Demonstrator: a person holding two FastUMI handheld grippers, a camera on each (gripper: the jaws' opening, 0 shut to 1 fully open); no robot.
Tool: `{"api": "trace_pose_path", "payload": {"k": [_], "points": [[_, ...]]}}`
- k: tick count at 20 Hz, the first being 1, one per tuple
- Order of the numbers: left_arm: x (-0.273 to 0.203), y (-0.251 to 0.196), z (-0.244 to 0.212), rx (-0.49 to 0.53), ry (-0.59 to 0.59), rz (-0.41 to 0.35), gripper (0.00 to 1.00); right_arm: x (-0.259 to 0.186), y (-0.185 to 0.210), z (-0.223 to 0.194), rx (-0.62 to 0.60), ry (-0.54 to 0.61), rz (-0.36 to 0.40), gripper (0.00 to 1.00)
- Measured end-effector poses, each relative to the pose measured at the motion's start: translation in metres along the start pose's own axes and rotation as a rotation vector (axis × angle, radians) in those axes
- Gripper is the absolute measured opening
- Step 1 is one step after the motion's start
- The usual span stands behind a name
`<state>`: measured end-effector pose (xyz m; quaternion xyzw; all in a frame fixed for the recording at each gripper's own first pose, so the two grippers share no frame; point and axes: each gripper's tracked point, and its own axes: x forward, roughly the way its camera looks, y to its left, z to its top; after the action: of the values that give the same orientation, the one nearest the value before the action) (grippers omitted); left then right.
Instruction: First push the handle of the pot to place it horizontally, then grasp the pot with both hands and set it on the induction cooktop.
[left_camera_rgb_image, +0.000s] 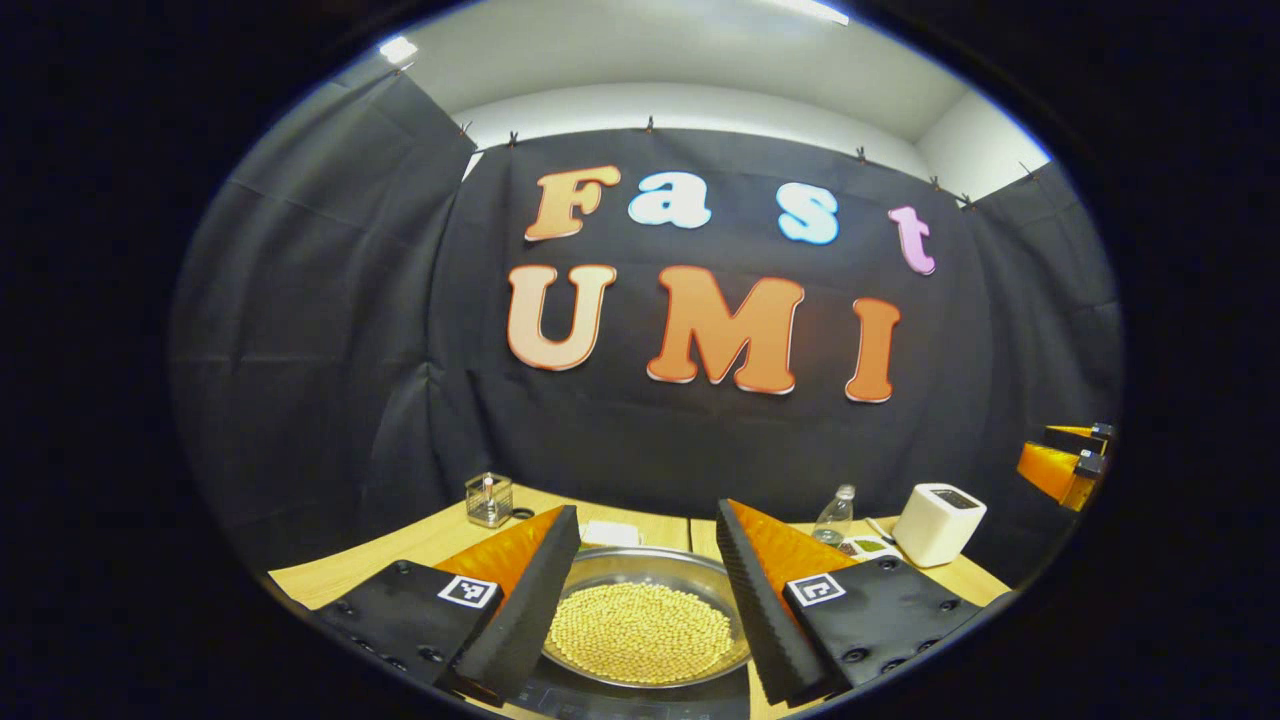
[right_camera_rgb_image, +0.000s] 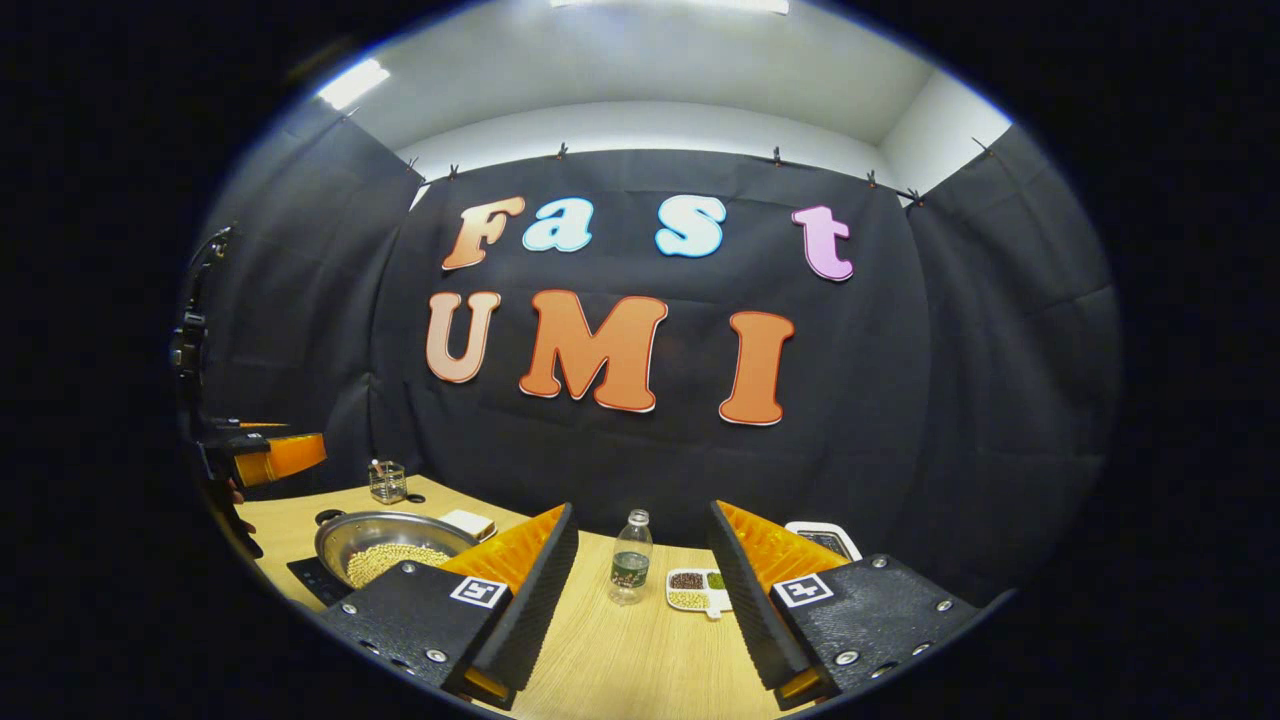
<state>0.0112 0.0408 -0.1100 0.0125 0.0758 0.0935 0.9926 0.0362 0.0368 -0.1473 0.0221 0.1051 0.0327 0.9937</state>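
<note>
Pot (left_camera_rgb_image: 645, 615) of beans on cooktop (left_camera_rgb_image: 640, 700), handle seemingly hidden, left gripper (left_camera_rgb_image: 648, 600) and right gripper (right_camera_rgb_image: 640, 590) agape, empty

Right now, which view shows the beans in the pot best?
The left gripper view: the pot sits close, between its tongs, with the beans spread plainly. The right gripper view shows the pot farther off at the left, beans partly hidden behind a finger.

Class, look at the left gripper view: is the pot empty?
No: the pot holds a layer of small pale yellow beads between the open left tongs.
</note>
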Motion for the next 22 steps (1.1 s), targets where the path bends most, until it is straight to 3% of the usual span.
{"api": "trace_pose_path", "payload": {"k": [5,11,14,15,17,22], "points": [[-0.026,-0.026,0.055,0.038,-0.149,-0.007,0.94,-0.016,-0.011,0.037,0.044,-0.080,0.022,0.82],[-0.046,-0.038,0.110,0.040,-0.273,-0.009,0.94,-0.034,-0.024,0.076,0.054,-0.122,0.013,0.89],[-0.048,-0.042,0.119,0.013,-0.285,-0.030,0.97,-0.038,-0.025,0.097,0.042,-0.161,0.023,0.90],[-0.048,-0.045,0.122,0.001,-0.280,-0.048,0.98,-0.039,-0.028,0.103,0.029,-0.171,0.012,0.95],[-0.047,-0.045,0.126,-0.022,-0.267,-0.074,0.98,-0.044,-0.029,0.115,0.018,-0.192,0.005,0.92],[-0.041,-0.031,0.142,-0.070,-0.246,-0.065,0.98,-0.043,-0.005,0.129,0.072,-0.179,0.075,0.96]]}}
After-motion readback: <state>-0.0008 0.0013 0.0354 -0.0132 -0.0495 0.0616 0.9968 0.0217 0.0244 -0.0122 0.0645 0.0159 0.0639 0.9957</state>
